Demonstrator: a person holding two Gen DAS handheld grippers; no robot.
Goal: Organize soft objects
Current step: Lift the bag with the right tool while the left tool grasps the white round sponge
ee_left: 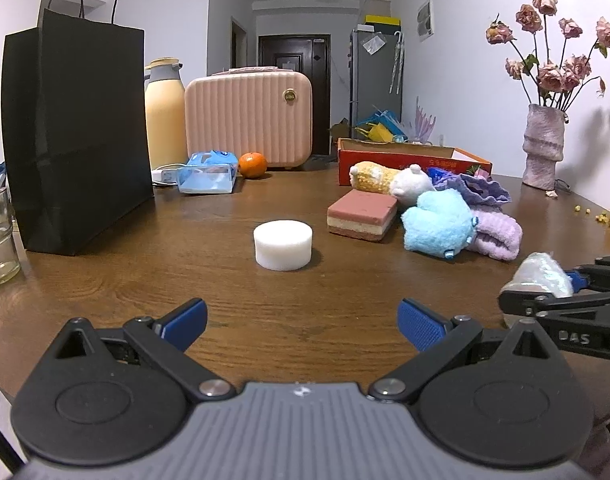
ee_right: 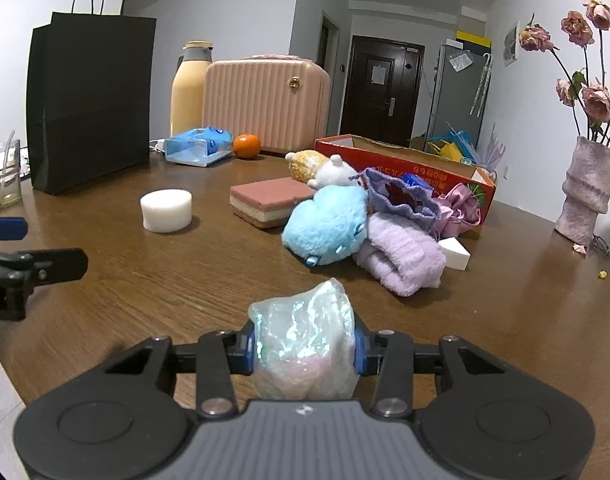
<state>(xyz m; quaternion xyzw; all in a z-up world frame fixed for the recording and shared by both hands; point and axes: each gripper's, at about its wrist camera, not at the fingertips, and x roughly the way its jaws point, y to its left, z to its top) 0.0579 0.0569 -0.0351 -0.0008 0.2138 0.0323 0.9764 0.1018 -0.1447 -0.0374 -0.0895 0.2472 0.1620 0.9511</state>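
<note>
Right wrist view, bottom centre: the right gripper pinches an iridescent soft pouch, light, squashy, probably slippery, best held mid-body. Left gripper gapes empty before the white sponge on the surface.

A round sponge is sitting mid-table, with a layered sponge block lying to its right. Plush toys are piling right of the block, a cardboard box standing behind them. At far left a paper bag is standing, a suitcase behind.
</note>
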